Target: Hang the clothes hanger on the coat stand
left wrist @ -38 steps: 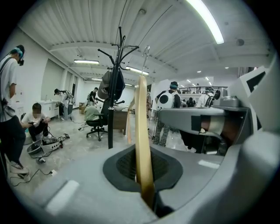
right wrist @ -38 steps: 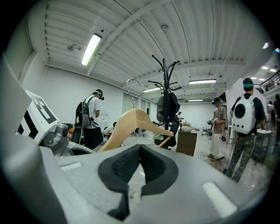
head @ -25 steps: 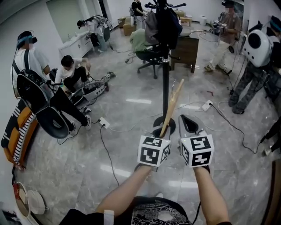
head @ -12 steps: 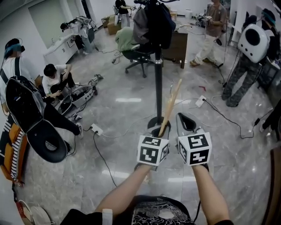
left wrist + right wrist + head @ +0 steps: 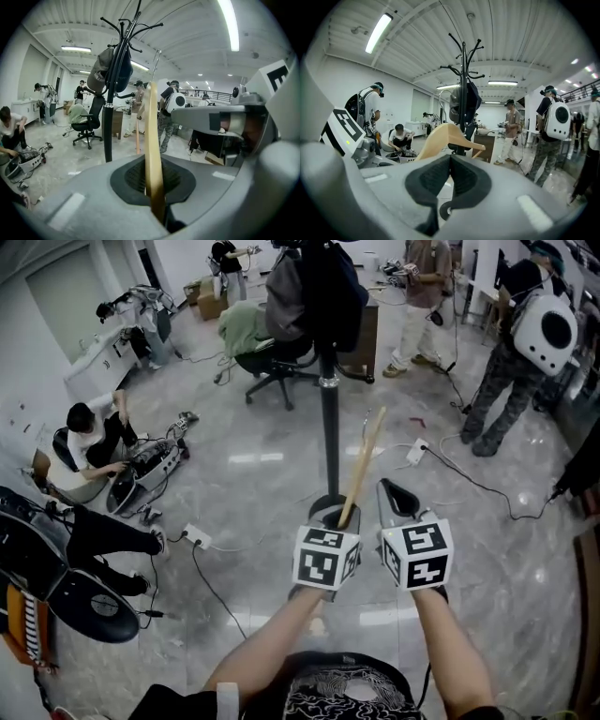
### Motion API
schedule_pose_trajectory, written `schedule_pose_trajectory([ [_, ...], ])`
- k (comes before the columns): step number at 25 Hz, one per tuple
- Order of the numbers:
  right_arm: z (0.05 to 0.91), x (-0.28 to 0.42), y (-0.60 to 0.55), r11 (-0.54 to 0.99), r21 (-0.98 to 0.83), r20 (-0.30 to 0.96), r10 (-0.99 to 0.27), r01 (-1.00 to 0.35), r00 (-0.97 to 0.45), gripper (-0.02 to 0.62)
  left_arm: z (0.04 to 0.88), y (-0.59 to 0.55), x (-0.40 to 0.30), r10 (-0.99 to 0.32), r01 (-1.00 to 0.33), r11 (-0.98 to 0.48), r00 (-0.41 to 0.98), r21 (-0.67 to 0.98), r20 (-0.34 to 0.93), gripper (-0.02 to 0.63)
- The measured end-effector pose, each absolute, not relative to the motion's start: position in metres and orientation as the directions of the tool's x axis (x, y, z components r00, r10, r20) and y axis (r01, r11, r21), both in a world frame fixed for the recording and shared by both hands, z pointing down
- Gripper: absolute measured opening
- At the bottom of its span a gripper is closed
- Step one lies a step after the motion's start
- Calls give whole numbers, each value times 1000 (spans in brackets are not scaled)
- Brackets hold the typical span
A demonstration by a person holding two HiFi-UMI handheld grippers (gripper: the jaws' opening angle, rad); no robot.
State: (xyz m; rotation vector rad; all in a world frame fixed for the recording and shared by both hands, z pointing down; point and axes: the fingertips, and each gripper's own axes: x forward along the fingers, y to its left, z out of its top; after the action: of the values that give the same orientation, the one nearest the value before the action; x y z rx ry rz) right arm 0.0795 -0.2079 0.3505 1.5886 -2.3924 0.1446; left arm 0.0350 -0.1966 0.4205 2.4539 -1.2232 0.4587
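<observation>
A person's left hand-held gripper (image 5: pixel 337 515) is clamped on the lower end of a wooden clothes hanger (image 5: pixel 364 463). The hanger's long axis runs up and away from the jaws, leaning slightly toward the right-hand side. The coat stand (image 5: pixel 328 423) rises straight ahead of this hand-held gripper and a touch to its left, near but apart from the hanger. Its black pole climbs to prongs (image 5: pixel 132 22) set well above the hanger's top, and dark garments (image 5: pixel 317 292) are already draped on them. The hanger sits between the holding jaws and the stand, so the left arm is the one nearer to the target and the one carrying the load. Just beside it to the right, the right hand-held gripper (image 5: pixel 397 502) points the same way with its jaws pressed together on nothing, and the hanger lies ahead of it and to its left. The coming move likely turns on lifting the hanger's upper end forward and up to a free prong, clear of the hanging garments.
</observation>
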Motion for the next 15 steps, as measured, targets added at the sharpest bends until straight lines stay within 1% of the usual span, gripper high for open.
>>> schedule_pose_trajectory([
  [15,372,52,-254,305,68,311,-911,-950,-270,0,434,-253,12,-618,-737,-648,656,191,433,3],
])
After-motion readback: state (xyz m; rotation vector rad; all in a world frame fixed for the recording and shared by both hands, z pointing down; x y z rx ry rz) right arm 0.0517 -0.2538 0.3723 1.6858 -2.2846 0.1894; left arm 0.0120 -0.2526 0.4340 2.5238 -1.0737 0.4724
